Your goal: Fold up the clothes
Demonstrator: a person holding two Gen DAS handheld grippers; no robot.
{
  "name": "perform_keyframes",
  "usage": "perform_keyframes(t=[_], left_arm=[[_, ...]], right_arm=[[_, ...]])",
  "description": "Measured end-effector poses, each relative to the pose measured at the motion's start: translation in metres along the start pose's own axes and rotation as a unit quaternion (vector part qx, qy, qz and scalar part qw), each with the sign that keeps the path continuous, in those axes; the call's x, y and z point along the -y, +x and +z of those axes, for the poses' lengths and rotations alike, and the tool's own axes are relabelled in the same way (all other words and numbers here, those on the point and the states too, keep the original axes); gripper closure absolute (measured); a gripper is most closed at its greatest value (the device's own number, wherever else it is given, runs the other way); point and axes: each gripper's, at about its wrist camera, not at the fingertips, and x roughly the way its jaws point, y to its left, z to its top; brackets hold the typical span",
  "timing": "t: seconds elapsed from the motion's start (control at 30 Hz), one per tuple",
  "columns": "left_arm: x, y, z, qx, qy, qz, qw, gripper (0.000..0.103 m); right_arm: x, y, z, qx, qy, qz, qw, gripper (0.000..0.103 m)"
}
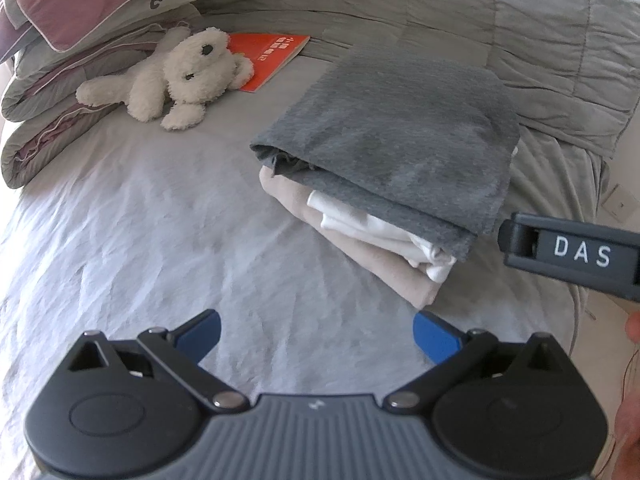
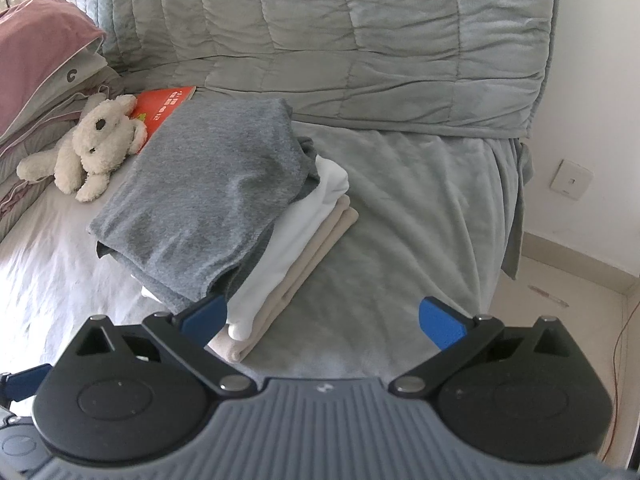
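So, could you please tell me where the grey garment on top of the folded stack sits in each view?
Left wrist: grey garment right of centre, upper half, above the white and beige layers.
Right wrist: grey garment left of centre, mid-height.
Shared landmark: the white plush toy, to its left in both.

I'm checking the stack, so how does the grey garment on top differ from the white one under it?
The grey garment lies on top, almost all of it in view; the white garment shows only as an edge strip beneath. The grey garment is dark and heathered; the white garment is plain and bright. Both are folded, in one pile with a beige garment at the bottom.
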Motion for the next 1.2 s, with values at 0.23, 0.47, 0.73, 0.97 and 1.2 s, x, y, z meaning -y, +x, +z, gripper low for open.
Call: perform_keyframes(t=[0.23, 0.47, 0.73, 0.97, 1.2], left_arm=[[0.0037, 0.0005, 0.0003, -0.001, 0.002, -0.001, 1.0, 0.001], [0.0042, 0.0013, 0.0005, -0.002, 0.003, -0.002, 1.0, 0.001], [0.0036, 0.0019, 0.0001, -0.002, 0.004, -0.002, 1.0, 0.001], [0.004, 0.0026, 0.0006, -0.002, 0.004, -0.003, 1.0, 0.001], [0.0059, 0.0026, 0.0012, -0.002, 0.004, -0.004, 1.0, 0.001]], right_arm=[[0.0015, 0.0002, -0.0004, -0.001, 0.0, 0.0, 1.0, 0.0], [0.0013, -0.0001, -0.0003, -0.001, 0.001, 0.0, 1.0, 0.0], [0.0011, 0.0003, -0.0007, -0.003, -0.001, 0.001, 1.0, 0.0], [-0.0002, 0.0006, -0.0009, -0.003, -0.003, 0.0, 1.0, 0.0], [-0.0013, 0.0002, -0.0022, -0.004, -0.005, 0.0, 1.0, 0.0]])
